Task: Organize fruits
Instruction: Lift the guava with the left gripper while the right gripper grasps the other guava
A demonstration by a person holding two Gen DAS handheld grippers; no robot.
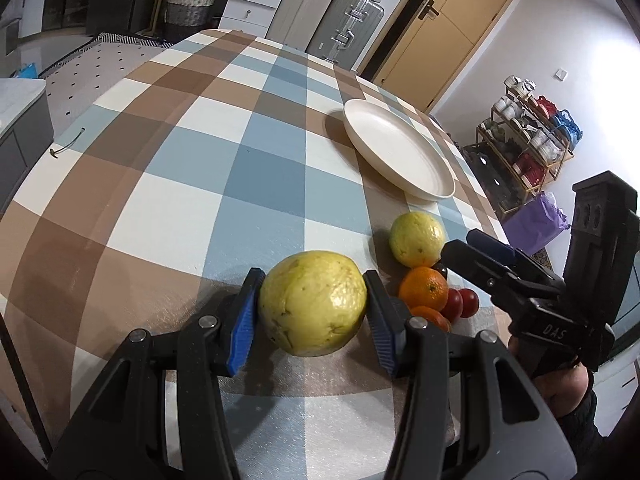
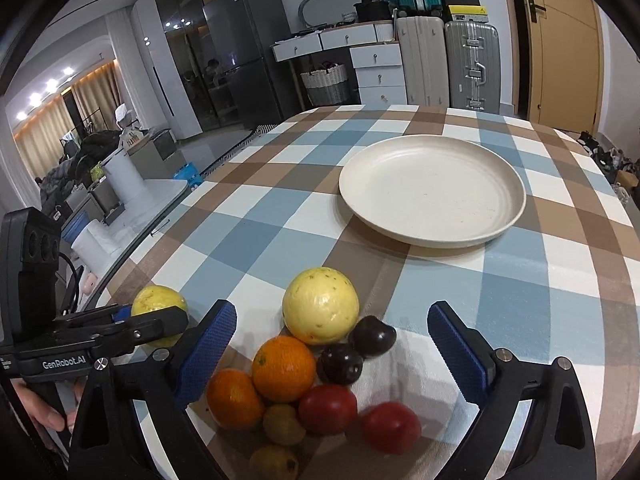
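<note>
My left gripper (image 1: 312, 308) has its blue pads on both sides of a large yellow fruit (image 1: 313, 303), which rests on the checked tablecloth; the same fruit shows at the left in the right wrist view (image 2: 158, 300). A second yellow fruit (image 2: 321, 305) lies beside two oranges (image 2: 283, 368), two dark plums (image 2: 372, 335), two red tomatoes (image 2: 328, 408) and small brownish fruits (image 2: 283, 424). My right gripper (image 2: 332, 352) is open and empty, its fingers wide around this pile. An empty cream plate (image 2: 432, 188) sits farther back.
The table's checked cloth (image 1: 192, 184) extends left and back. The table edge runs close behind the plate (image 1: 396, 152) on the right. Suitcases, drawers and a door stand beyond the table. A shelf rack stands at the right.
</note>
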